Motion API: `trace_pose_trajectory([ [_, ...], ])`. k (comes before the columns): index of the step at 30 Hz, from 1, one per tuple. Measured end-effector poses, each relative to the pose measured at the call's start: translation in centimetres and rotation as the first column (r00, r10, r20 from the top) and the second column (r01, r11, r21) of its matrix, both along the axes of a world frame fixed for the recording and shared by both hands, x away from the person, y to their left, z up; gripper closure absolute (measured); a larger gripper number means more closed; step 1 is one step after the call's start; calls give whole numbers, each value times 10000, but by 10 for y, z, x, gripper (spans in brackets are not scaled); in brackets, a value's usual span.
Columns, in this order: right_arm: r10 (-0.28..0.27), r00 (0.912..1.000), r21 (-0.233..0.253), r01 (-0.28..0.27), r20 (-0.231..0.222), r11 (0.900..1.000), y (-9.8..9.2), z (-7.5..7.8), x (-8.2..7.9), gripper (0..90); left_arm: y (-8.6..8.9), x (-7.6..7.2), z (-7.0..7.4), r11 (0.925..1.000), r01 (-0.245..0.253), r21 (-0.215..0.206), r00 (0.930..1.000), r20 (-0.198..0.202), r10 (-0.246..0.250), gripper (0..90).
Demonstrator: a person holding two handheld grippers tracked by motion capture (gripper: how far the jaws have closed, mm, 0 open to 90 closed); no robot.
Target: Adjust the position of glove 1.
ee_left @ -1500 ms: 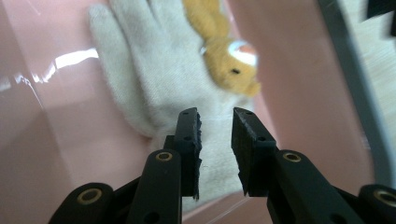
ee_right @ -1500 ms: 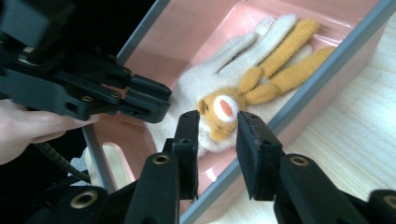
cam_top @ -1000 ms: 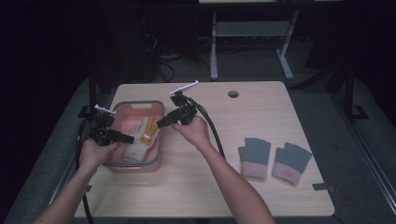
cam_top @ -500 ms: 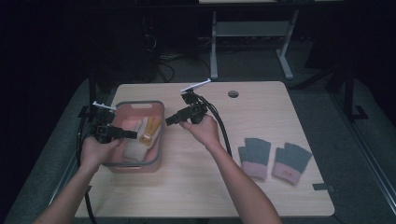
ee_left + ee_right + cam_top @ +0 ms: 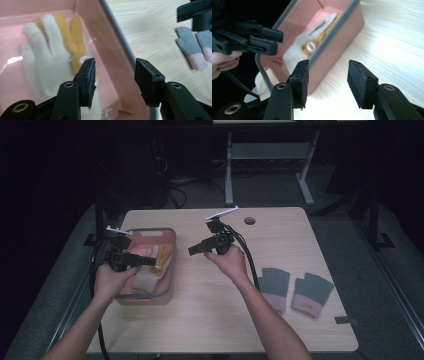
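A pink bin with a grey rim (image 5: 171,265) stands at the table's left and holds a cream glove (image 5: 47,62) lying over an orange glove (image 5: 72,35). My left gripper (image 5: 149,261) hovers over the bin, open and empty; in the left gripper view (image 5: 115,72) its jaws straddle the bin's right wall. My right gripper (image 5: 194,251) is open and empty above bare table, just right of the bin. Its own view (image 5: 328,72) faces the bin's wall (image 5: 332,50) and the gloves (image 5: 312,45) inside.
Two grey gloves with pink cuffs (image 5: 275,287) (image 5: 312,294) lie side by side on the table's right part. A round cable hole (image 5: 249,220) sits near the far edge. Black cables (image 5: 247,255) trail from the right gripper. Beyond the table is dark floor with a desk frame.
The right hand and its gripper have drawn back to the right, away from the bin's edge. The left gripper has shifted slightly over the bin.
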State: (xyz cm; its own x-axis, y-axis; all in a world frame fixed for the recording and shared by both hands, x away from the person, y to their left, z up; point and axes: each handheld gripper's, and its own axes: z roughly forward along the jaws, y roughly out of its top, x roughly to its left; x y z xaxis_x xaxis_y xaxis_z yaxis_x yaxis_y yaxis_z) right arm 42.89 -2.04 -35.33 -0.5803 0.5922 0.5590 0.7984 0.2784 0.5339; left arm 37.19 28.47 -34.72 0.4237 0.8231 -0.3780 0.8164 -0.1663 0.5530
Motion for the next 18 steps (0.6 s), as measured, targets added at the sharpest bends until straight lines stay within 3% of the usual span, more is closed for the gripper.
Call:
trace_pose_trajectory([
  [10,-244,9996,-204,246,115,9995,-22,-1,-3,473,-25,-1,8,9983,564,-135,9982,203,-561,461],
  [18,-595,9982,-213,594,-56,9980,-44,-5,-5,446,-41,2,12,9961,846,-252,9958,379,-836,421],
])
